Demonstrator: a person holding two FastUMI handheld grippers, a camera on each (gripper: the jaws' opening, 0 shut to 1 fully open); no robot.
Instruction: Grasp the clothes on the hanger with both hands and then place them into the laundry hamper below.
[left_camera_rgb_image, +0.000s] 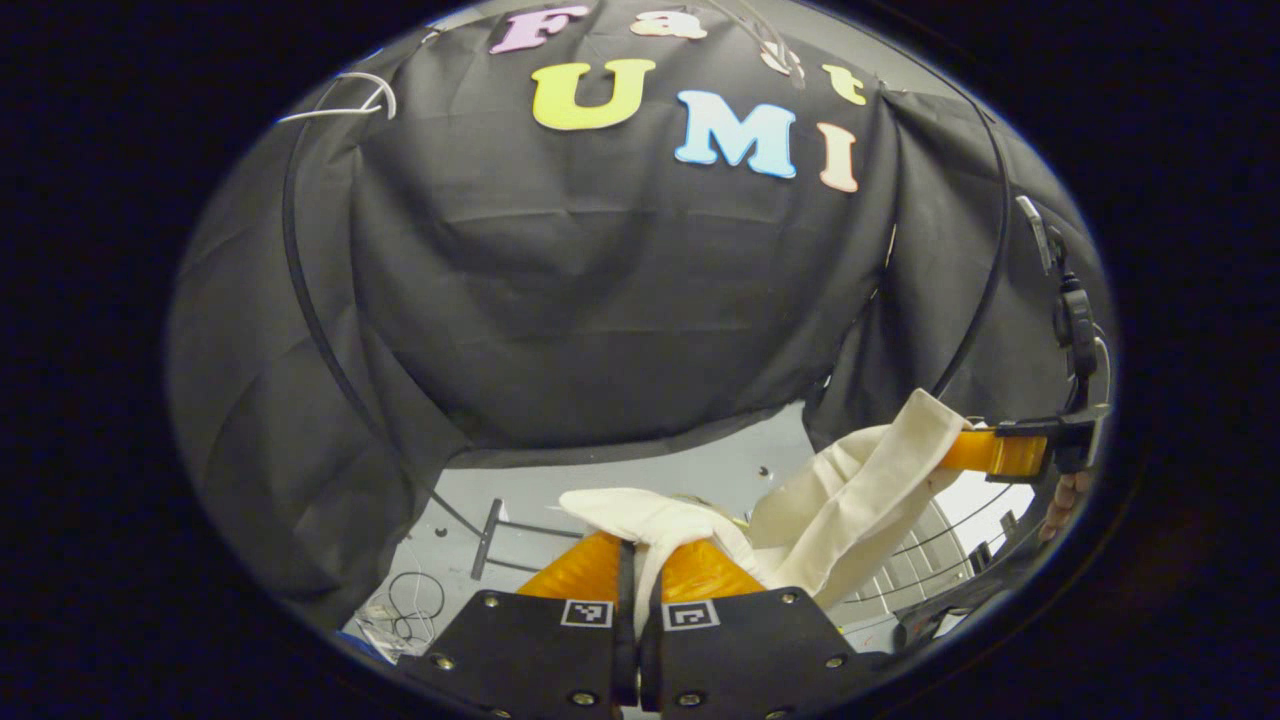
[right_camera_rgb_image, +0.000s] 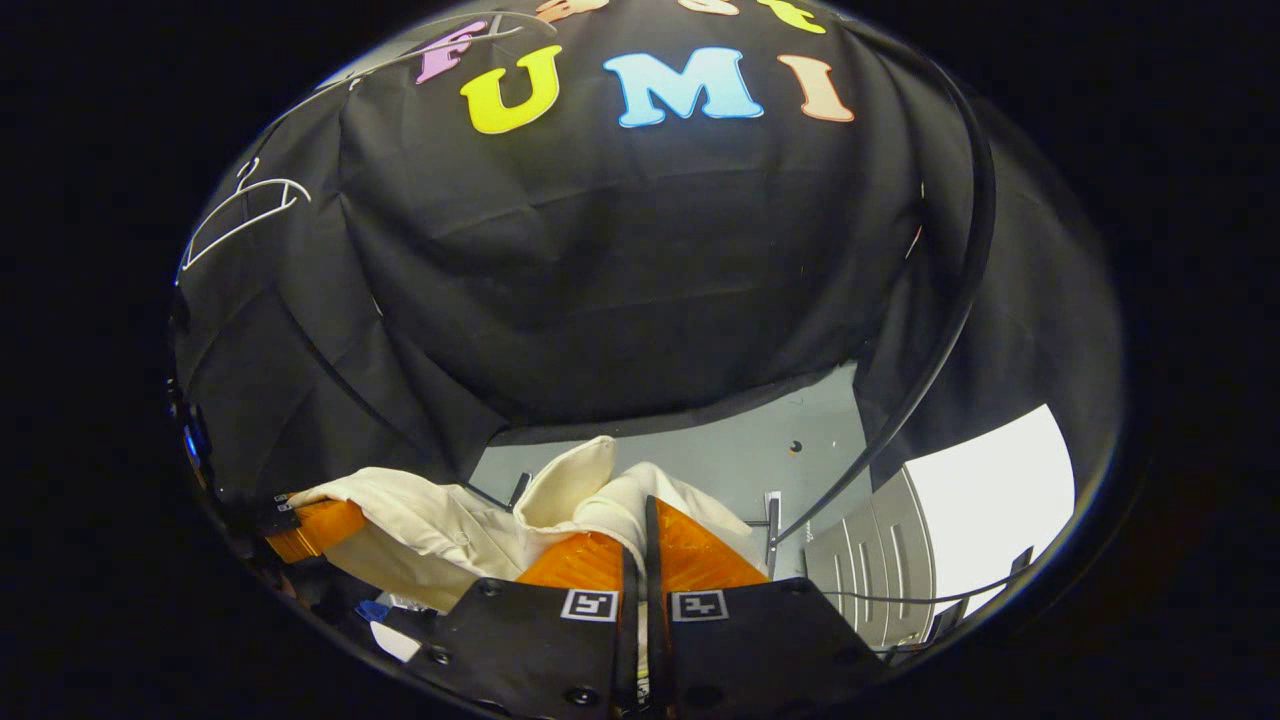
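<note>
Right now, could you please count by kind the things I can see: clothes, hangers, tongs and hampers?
Cream fabric garment: 1
Thin white wire hanger: 1
Tongs, both closed on the garment: 2, left tongs and right tongs
White slatted laundry hamper: 1
Total: 5

Each gripper, left gripper (left_camera_rgb_image: 640, 560) and right gripper (right_camera_rgb_image: 640, 545), has black plates studded with silver screws, each plate bearing a small square black-and-white marker.
</note>
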